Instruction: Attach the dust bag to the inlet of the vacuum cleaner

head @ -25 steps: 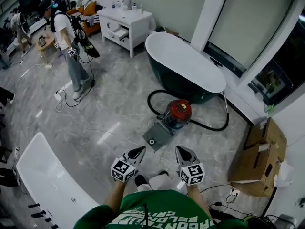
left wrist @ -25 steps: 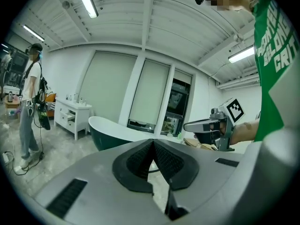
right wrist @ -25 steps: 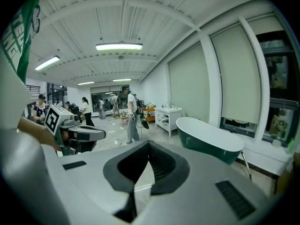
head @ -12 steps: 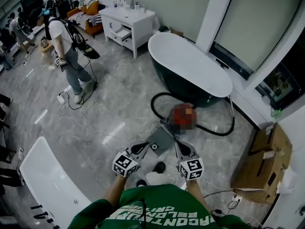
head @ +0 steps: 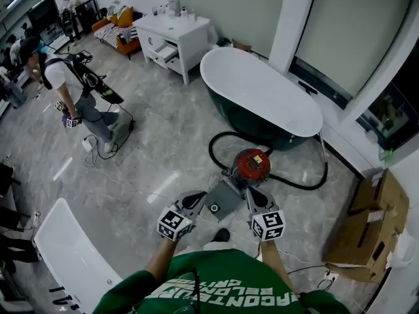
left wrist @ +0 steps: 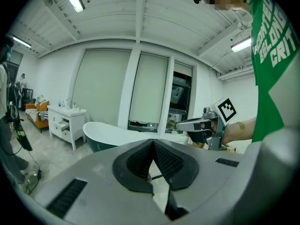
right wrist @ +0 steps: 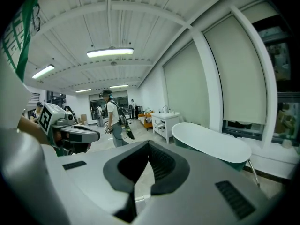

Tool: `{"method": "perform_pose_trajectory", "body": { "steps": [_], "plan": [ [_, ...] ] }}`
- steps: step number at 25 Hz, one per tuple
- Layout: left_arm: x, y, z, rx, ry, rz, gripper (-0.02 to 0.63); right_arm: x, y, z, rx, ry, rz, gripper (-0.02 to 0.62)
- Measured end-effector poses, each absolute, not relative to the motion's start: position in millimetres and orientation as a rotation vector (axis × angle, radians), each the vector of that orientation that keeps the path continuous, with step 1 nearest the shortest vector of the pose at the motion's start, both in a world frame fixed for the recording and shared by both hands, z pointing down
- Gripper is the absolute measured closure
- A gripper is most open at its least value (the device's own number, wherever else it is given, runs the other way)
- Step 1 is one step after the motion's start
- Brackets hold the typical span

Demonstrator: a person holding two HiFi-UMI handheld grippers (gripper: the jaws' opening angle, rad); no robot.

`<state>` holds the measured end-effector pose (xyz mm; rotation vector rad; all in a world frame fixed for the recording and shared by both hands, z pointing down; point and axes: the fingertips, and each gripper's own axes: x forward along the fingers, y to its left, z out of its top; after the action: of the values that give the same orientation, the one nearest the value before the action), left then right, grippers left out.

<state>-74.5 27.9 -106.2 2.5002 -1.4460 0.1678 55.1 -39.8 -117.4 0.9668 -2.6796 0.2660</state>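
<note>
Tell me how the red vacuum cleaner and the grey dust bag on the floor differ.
The vacuum cleaner is round and red-topped; the dust bag is flat, squarish and grey. The vacuum cleaner has a black hose looping round it; the dust bag shows a small round opening. Both sit on the floor, close together.

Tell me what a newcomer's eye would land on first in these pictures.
The red vacuum cleaner stands out first. It sits on the grey floor with its black hose looped around it, just in front of the big white bathtub. Nearer the camera, the left gripper and right gripper, both shut and empty, point toward the flat grey dust bag lying beside the vacuum.
</note>
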Motion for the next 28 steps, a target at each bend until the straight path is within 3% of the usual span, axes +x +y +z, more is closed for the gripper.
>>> {"method": "perform_pose_trajectory", "body": {
  "steps": [14, 28],
  "plan": [
    [-40, -13, -98, 2.546, -1.361, 0.218, 0.603, 119, -70, -95, 1.149, -2.622, 0.376, 0.588],
    [-69, -17, -87, 2.524, -1.337, 0.22, 0.603, 93, -70, -84, 1.116, -2.587, 0.384, 0.588]
  ]
}}
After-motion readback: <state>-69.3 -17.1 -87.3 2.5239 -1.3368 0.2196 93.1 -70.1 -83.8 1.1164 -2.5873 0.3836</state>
